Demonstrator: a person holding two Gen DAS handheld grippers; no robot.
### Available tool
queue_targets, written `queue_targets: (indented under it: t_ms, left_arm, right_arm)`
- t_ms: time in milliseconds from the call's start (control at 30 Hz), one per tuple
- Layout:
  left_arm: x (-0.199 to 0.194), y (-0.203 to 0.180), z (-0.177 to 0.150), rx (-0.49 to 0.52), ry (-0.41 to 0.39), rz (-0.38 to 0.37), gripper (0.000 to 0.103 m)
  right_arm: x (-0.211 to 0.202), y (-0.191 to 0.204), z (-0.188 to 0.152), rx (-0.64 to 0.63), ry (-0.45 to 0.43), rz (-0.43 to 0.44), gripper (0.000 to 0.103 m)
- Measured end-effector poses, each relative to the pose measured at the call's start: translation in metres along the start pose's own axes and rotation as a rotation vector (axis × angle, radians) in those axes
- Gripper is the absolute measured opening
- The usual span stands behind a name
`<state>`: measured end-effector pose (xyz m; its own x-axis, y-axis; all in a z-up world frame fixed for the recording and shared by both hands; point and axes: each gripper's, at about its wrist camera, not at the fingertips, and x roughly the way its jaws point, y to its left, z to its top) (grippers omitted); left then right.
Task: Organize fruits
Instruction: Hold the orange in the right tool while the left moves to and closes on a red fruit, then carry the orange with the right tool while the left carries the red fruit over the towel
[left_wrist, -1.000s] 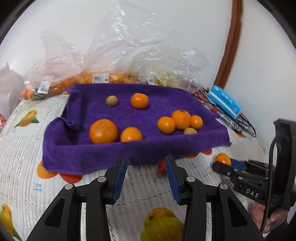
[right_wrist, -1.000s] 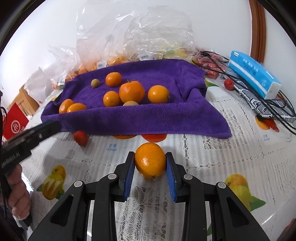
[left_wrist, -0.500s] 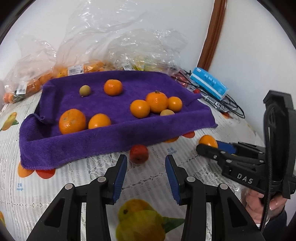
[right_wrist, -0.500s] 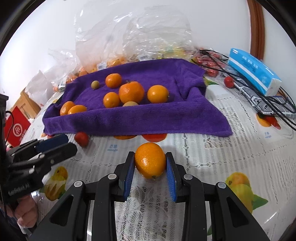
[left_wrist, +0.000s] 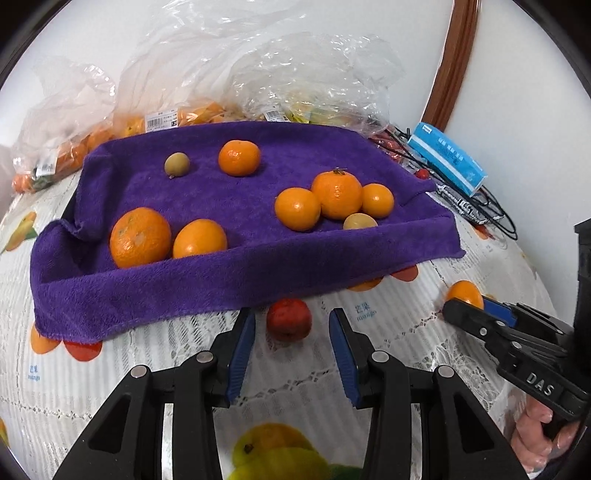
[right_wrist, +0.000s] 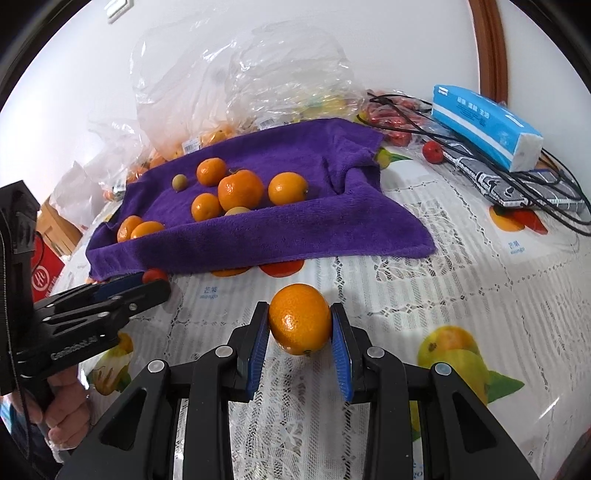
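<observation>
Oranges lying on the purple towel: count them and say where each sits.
6. Two at the near-left edge, one at the back, three clustered right. Folds may hide more.

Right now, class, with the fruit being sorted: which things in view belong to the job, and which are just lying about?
Belonging to the job:
- orange gripped by the right gripper
- small red fruit ahead of the open left gripper
- purple towel holding oranges

Just lying about:
- blue tissue pack
- black cables
- red box
</observation>
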<state>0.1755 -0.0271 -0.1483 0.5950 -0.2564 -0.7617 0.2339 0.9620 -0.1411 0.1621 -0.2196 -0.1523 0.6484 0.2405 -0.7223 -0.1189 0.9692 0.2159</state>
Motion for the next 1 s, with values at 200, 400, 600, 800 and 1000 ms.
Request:
queue_targets:
  t_ms: [200,400,600,800,1000]
  left_arm:
    - [0.000,-0.006,0.002,0.023,-0.005,-0.001,0.024]
    - [-0.015,0.003,-0.001,-0.030,-0.094,-0.120,0.024]
    - [-0.031,-0.002,-0.003,-0.023,-0.171,-0.188,0.024]
    - [-0.049,0.003,-0.003,-0.041,-0.243,-0.246,0.024]
    - [-0.062,0.007,-0.002,-0.054,-0.283,-0.260,0.024]
  right_arm:
    - [0.002,0.005,-0.001,-0.026,0.012,-0.003,0.033]
    - [0.003,0.005,-0.001,-0.024,0.014,0.023,0.033]
    - [0.002,0.002,-0.001,-0.012,0.005,0.038,0.033]
    - [0.002,0.003,-0.001,-0.014,0.004,0.041,0.033]
    - [0.002,0.003,-0.001,-0.016,0.006,0.046,0.033]
